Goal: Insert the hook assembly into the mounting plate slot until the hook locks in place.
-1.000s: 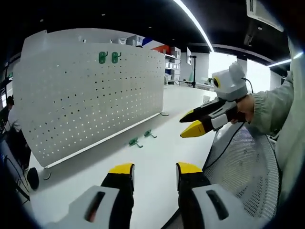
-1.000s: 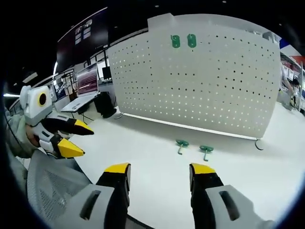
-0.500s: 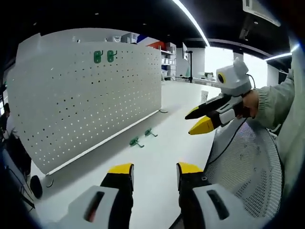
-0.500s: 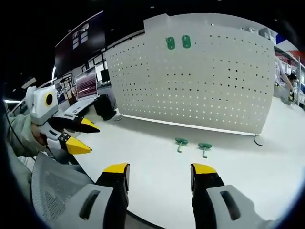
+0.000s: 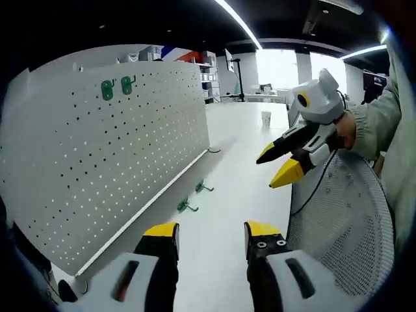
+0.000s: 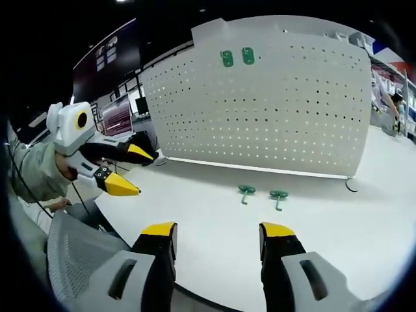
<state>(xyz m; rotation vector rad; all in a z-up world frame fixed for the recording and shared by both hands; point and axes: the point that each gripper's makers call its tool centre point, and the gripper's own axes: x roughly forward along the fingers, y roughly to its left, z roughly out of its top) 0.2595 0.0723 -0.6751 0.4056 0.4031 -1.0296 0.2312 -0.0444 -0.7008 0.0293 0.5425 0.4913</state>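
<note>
A white pegboard mounting plate (image 5: pixel 97 156) (image 6: pixel 273 104) stands upright on the white table, with two green hooks (image 5: pixel 115 86) (image 6: pixel 236 56) fixed near its top. Two loose green hook assemblies (image 5: pixel 193 198) (image 6: pixel 262 194) lie on the table in front of the board's base. My left gripper (image 5: pixel 209 235) is open and empty above the near table edge; in the right gripper view it (image 6: pixel 133 170) hangs at the left with its jaws apart. My right gripper (image 6: pixel 218 235) is also open and empty; in the left gripper view it (image 5: pixel 279 166) comes in from the right, held by a hand.
A grey mesh chair back (image 5: pixel 344 227) (image 6: pixel 78 260) sits close below both grippers. The white table (image 5: pixel 221 221) stretches away past the board. A small cup (image 5: pixel 266 118) stands far down it. Desks and screens (image 6: pixel 120 110) lie behind the left gripper.
Both views have shifted as the hands moved. The other gripper has risen and come nearer the middle in each view. The loose hooks stay put on the table.
</note>
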